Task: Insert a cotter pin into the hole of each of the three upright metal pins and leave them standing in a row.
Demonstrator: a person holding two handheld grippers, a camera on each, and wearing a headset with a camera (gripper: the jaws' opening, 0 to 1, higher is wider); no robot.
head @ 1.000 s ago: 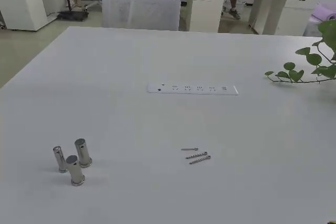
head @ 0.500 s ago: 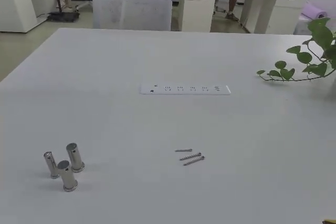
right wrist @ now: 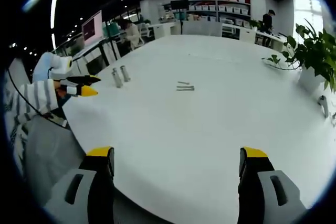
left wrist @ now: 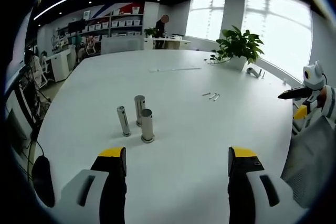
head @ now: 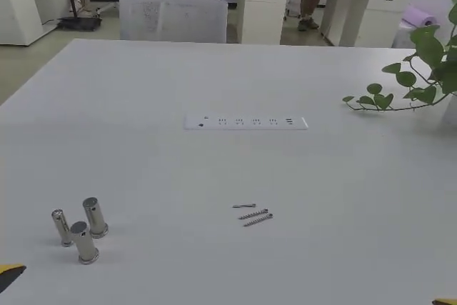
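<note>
Three upright metal pins [head: 78, 228] stand in a tight cluster at the table's near left. Three small cotter pins [head: 251, 214] lie side by side near the middle. My left gripper [left wrist: 177, 156] is open and empty, held back from the pins [left wrist: 139, 119], with the cotter pins [left wrist: 211, 96] farther to the right. My right gripper [right wrist: 177, 156] is also open and empty, well short of the cotter pins [right wrist: 184, 86] and the metal pins [right wrist: 121, 74]. The left gripper's yellow tip [head: 8, 273] pokes in at the head view's bottom left corner.
A white power strip [head: 246, 122] lies across the middle of the white table [head: 214, 69]. A trailing green plant [head: 421, 69] stands at the right edge. A grey chair [head: 173, 18] sits behind the far edge, with white desks and a person beyond.
The head camera has shifted, so everything sits further left. A yellow gripper tip has come into the bottom left corner. The pins and cotter pins have not moved on the table.
</note>
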